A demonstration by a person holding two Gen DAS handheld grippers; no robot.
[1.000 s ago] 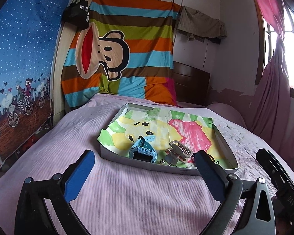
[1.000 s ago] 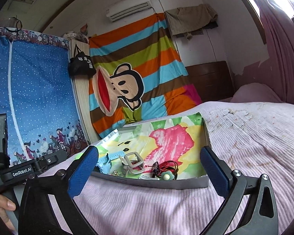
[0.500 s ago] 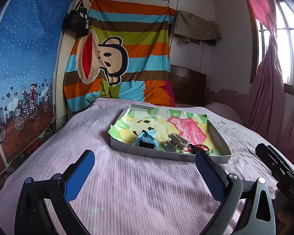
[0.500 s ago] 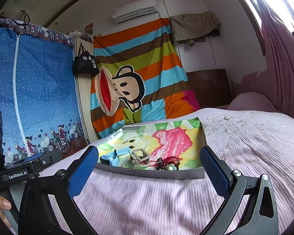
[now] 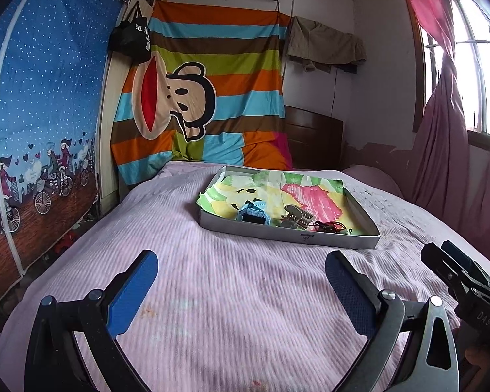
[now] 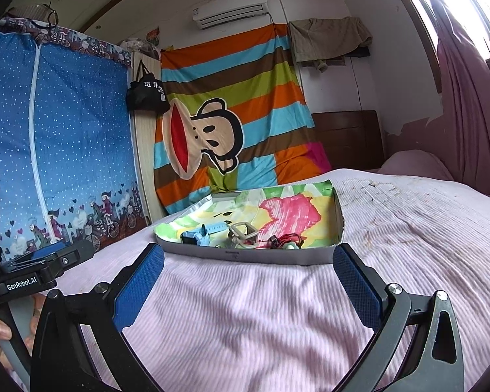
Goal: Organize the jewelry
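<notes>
A shallow grey tray point(image 5: 287, 236) lined with a colourful cloth lies on the pink bed; it also shows in the right wrist view point(image 6: 254, 256). In it are a light blue watch point(image 5: 253, 216) point(image 6: 197, 236), a beige hair claw point(image 5: 297, 218) point(image 6: 243, 233) and a red cord with a small bead point(image 5: 331, 227) point(image 6: 282, 241). My left gripper point(image 5: 241, 289) is open and empty, well short of the tray. My right gripper point(image 6: 248, 281) is open and empty, just in front of the tray's near wall.
The pink bedspread point(image 5: 212, 277) covers the bed. A blue fabric wardrobe point(image 5: 39, 114) stands at the left, a striped monkey blanket point(image 5: 205, 98) hangs at the back, and pink curtains point(image 5: 447, 130) hang by the window at the right.
Both grippers have pulled back from the tray, which now looks smaller and farther off. Both stay open and empty.
</notes>
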